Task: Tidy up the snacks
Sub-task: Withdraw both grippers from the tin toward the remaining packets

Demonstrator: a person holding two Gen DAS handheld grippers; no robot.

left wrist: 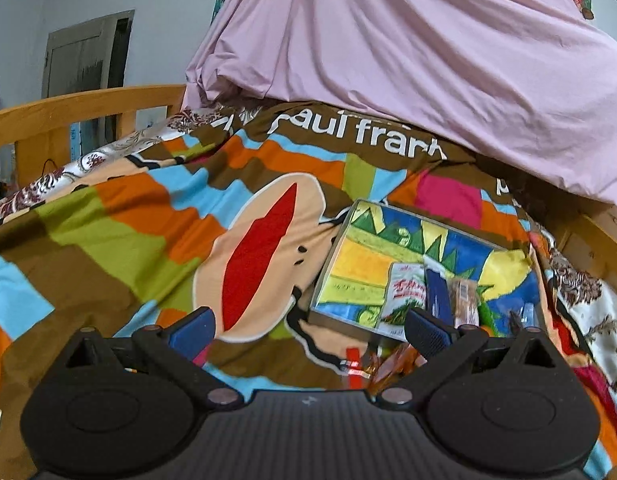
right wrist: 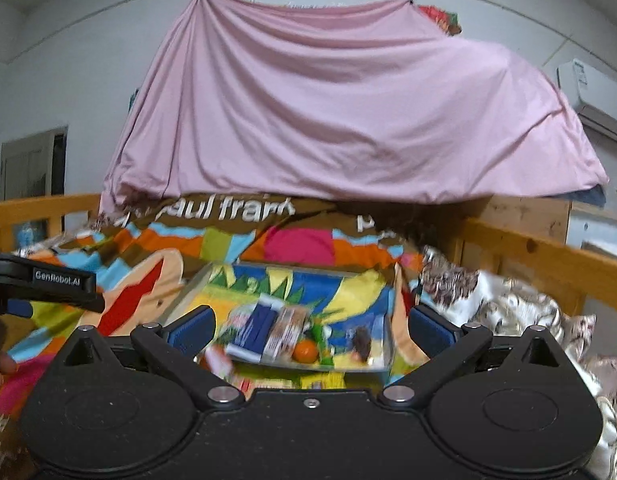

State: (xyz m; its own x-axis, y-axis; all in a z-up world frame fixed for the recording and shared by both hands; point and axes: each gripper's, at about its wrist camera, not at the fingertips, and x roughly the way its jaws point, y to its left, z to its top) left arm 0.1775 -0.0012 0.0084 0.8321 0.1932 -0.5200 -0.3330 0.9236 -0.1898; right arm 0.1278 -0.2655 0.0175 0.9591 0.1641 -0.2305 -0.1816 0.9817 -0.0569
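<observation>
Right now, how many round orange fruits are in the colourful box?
1. One orange fruit sits near the front edge of the colourful box, right of the snack packets. The picture is blurry, so packets may hide others.

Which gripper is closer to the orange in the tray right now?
Right. The right gripper faces the tray head-on, open, the orange just ahead between its fingers. The left gripper is off to the tray's left side, open; its view doesn't clearly show the orange.
</observation>
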